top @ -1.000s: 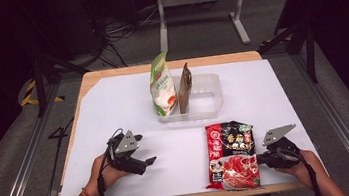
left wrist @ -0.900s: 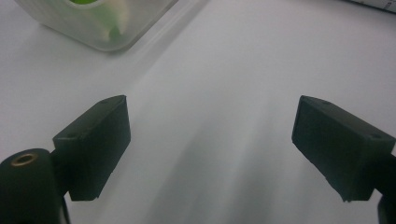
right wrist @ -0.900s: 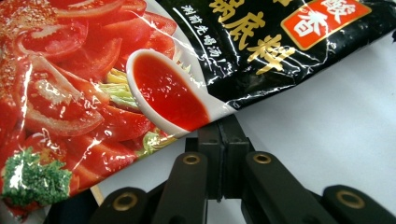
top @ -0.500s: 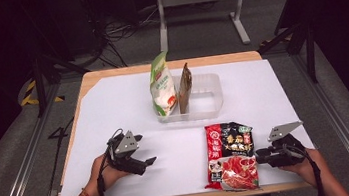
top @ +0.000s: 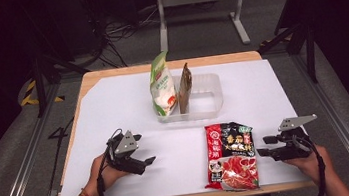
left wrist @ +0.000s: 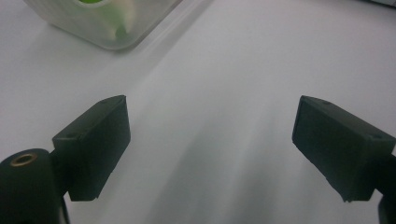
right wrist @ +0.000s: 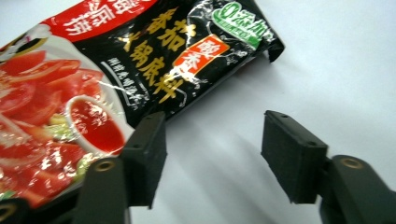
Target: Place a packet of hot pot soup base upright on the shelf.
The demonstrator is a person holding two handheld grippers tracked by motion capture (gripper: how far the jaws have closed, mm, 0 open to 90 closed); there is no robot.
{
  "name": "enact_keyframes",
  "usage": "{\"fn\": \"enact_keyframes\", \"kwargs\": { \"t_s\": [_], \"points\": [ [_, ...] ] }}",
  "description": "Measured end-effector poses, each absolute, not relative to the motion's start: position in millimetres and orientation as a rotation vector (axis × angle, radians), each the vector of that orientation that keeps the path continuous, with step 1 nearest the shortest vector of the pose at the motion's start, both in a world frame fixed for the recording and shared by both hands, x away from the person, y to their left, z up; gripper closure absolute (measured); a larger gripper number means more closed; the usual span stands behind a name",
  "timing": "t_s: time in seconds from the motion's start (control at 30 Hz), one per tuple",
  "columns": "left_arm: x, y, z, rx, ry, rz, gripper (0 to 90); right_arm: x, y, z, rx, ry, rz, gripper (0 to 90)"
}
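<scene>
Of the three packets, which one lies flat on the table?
The red and black packet; the green packet and brown packet stand in the tray.

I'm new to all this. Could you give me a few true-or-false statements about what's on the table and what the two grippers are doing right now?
1. The red and black packet lies flat on the table. True.
2. The right gripper clamps that packet. False: its jaws have just been opening, with nothing between them.
3. The clear tray holds two upright packets. True.
4. The left gripper holds the green and white packet. False: it is open and empty.
</scene>
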State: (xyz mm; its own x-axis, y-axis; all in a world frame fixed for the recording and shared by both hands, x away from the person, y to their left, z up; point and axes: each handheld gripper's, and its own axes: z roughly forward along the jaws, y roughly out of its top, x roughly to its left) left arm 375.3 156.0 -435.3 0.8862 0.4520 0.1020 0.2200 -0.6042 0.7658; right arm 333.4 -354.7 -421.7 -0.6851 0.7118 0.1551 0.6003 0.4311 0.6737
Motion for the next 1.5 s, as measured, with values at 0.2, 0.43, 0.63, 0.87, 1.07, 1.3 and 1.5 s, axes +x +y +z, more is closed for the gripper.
{"fn": "enact_keyframes", "kwargs": {
  "t_s": [0.2, 0.43, 0.63, 0.87, 1.07, 1.3, 1.5],
  "points": [
    [375, 157, -435, 2.235, 0.480, 0.371, 12.1, 338, -350, -421, 1.148, 2.502, 1.084, 35.3],
    [375, 155, -436, 2.245, 0.478, 0.370, 12.1, 353, -344, -424, 1.196, 2.490, 1.141, 30.6],
    [375, 156, -436, 2.246, 0.477, 0.374, 12.1, 375, -336, -425, 1.258, 2.480, 1.158, 27.8],
    [375, 157, -436, 2.239, 0.477, 0.373, 12.2, 400, -336, -425, 1.376, 2.457, 1.179, 27.9],
    [374, 158, -436, 2.243, 0.479, 0.373, 12.2, 411, -342, -430, 1.473, 2.446, 1.176, 27.3],
    [374, 156, -436, 2.246, 0.475, 0.371, 12.1, 407, -346, -436, 1.495, 2.461, 1.341, 30.7],
    [374, 155, -437, 2.254, 0.474, 0.371, 12.0, 411, -330, -437, 1.438, 2.508, 1.342, 30.0]
  ]
}}
